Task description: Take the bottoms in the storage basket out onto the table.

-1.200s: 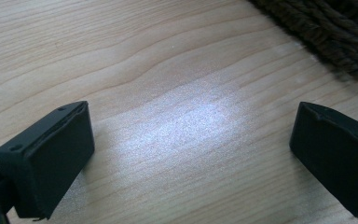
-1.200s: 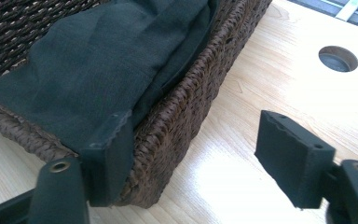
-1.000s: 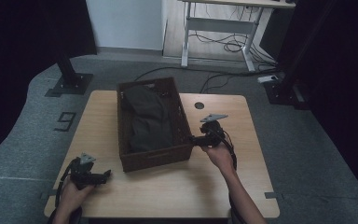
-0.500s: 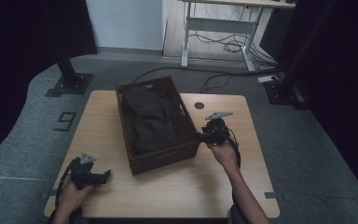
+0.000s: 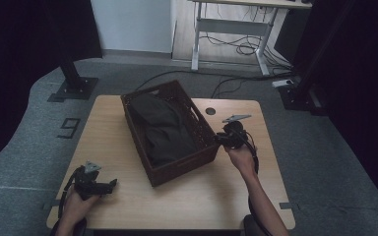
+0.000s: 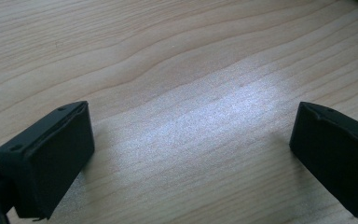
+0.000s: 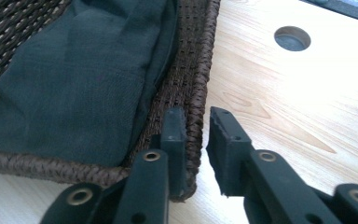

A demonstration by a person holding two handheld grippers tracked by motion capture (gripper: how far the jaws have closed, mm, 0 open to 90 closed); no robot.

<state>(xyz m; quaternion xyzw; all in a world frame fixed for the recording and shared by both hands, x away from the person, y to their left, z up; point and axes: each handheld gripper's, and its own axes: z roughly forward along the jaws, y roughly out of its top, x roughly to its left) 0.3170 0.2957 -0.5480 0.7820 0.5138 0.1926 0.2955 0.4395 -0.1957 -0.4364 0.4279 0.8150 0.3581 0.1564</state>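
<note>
The wooden table [image 5: 128,196] fills the lower middle of the high view, with a round cable hole [image 5: 210,111] toward its upper right. At the centre of the frame a dark woven basket [image 5: 199,125] sits skewed on the tabletop, and a dark green cloth [image 5: 162,130] lies folded inside it, covering most of the bottom.

The right gripper [image 5: 220,138] is at the right rim of the basket in the high view. Its own view gives what the high view cannot: the basket's braided corner edge [image 7: 198,93] stands between the two jaws, one inside against the wall, the other outside with a sliver of a gap still showing. The jaws have just been closing around that rim and are now nearly together on it. The cloth [image 7: 74,84] fills the upper left of that frame, the cable hole [image 7: 292,38] the upper right.

The left gripper [image 5: 112,184] rests at the lower left of the high view, well apart from the basket. Its own view shows bare wood grain [image 6: 191,70] between jaws spread wide, holding nothing.
</note>
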